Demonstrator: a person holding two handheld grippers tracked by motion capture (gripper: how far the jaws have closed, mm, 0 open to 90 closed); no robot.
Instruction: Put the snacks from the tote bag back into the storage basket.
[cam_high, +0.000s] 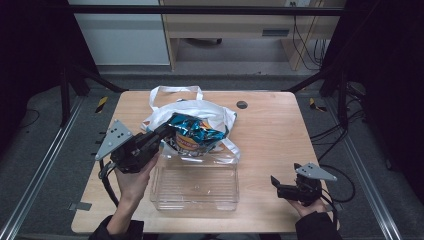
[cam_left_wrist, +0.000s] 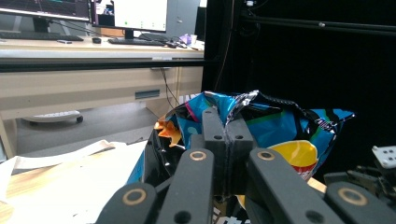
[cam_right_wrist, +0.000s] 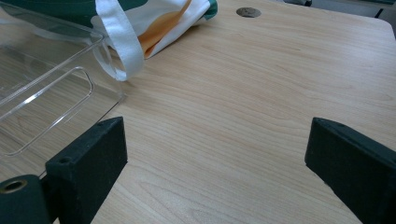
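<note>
A blue crinkly snack bag (cam_high: 192, 132) hangs above the white tote bag (cam_high: 195, 111), pinched at its left edge by my left gripper (cam_high: 164, 131). In the left gripper view the two jaws meet on the snack bag's (cam_left_wrist: 280, 123) crimped top edge, left gripper (cam_left_wrist: 227, 135) shut on it. A clear plastic bin (cam_high: 196, 186) stands empty on the table in front of the tote. My right gripper (cam_high: 276, 182) rests near the table's front right, open, with bare wood between its pads (cam_right_wrist: 91, 154). The clear plastic bin's corner (cam_right_wrist: 51, 88) and the tote bag's strap (cam_right_wrist: 119, 39) lie to its left.
The wooden table (cam_high: 270, 135) has a round cable hole (cam_high: 242, 104) at the back. Black frame posts stand at both sides. A desk with monitors stands beyond the table in the left gripper view.
</note>
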